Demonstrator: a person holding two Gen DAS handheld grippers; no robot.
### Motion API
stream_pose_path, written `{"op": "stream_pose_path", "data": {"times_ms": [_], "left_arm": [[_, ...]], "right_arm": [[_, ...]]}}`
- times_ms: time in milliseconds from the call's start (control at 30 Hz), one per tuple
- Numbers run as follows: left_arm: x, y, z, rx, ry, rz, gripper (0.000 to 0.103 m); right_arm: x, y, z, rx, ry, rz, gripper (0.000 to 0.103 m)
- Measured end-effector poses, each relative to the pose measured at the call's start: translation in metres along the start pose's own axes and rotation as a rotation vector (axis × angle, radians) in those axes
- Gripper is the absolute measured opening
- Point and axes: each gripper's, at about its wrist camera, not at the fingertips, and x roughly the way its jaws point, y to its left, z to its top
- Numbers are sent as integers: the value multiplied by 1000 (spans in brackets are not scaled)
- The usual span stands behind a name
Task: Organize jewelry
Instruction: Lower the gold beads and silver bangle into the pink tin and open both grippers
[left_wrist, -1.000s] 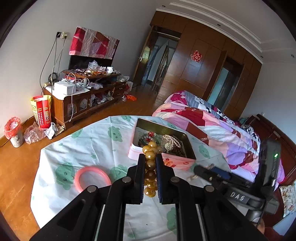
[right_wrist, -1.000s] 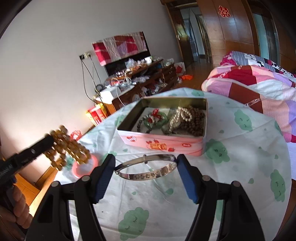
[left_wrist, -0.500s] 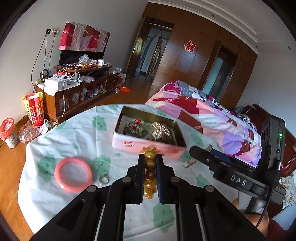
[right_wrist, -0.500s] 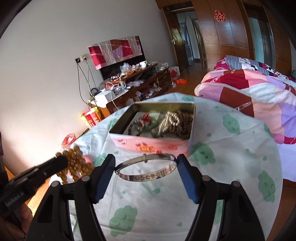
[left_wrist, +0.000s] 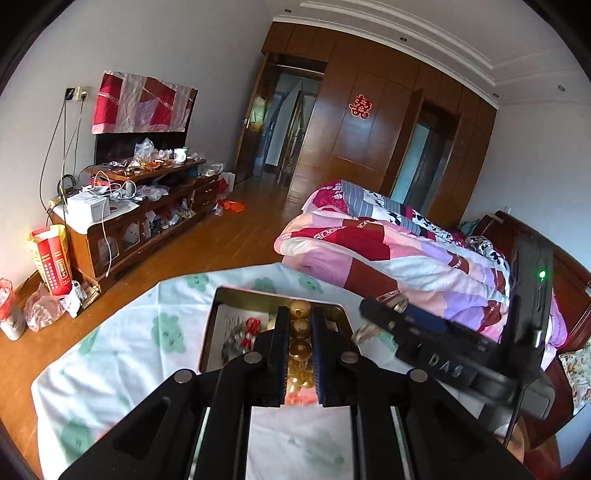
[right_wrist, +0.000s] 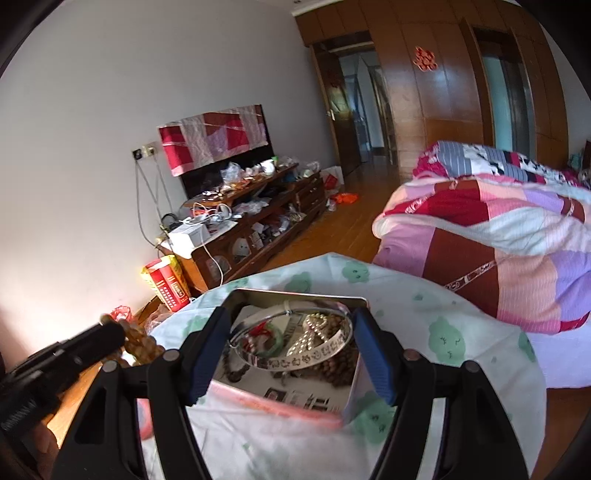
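Note:
My left gripper (left_wrist: 299, 332) is shut on an amber bead bracelet (left_wrist: 300, 345) and holds it over the near edge of the pink tin box (left_wrist: 208, 332). My right gripper (right_wrist: 290, 339) is shut on a silver bangle (right_wrist: 295, 360), held flat above the open tin (right_wrist: 354, 391). Inside the tin lie a green and red bracelet (right_wrist: 264, 338), a pearl strand (right_wrist: 314, 332) and dark wooden beads (right_wrist: 338, 365). The right gripper shows in the left wrist view (left_wrist: 373, 312); the left gripper with the amber beads (right_wrist: 142, 343) shows at the left of the right wrist view.
The tin stands on a round table with a white cloth with green prints (right_wrist: 443, 332). A bed with a patchwork quilt (left_wrist: 388, 251) lies just beyond the table. A cluttered wooden TV cabinet (left_wrist: 140, 206) stands by the left wall.
Both grippers have moved forward towards the tin. The silver bangle is now over the tin's inside, and the amber beads have reached its near edge. The pink bangle has left the view.

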Motion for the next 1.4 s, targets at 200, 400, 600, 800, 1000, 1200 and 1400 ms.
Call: {"op": "stream_pose_path", "data": {"times_ms": [200,400,600,800,1000,1200,1400], "left_arm": [[47,3,-3,25,47,48,10],[88,16,-14,4,130,83,10],[113,22,-18,37,185,174,10],[129,28,-23,15,256,269,23],[120,36,-17,-100,270,259,61],[94,5,-18,56,218,371,67],[69,-3,-29,36,233,398,67]], "right_arm": [[43,-11,-4,50,102,-2,72],[69,-14,-17,47,180,-5,72],[90,-25,-20,68,223,-13,72],[105,-23,-19,60,232,5,72],[99,-33,-12,122,213,101,74],[45,-33,-5,136,56,122,93],[7,-36,-21,201,36,28,93]]}}
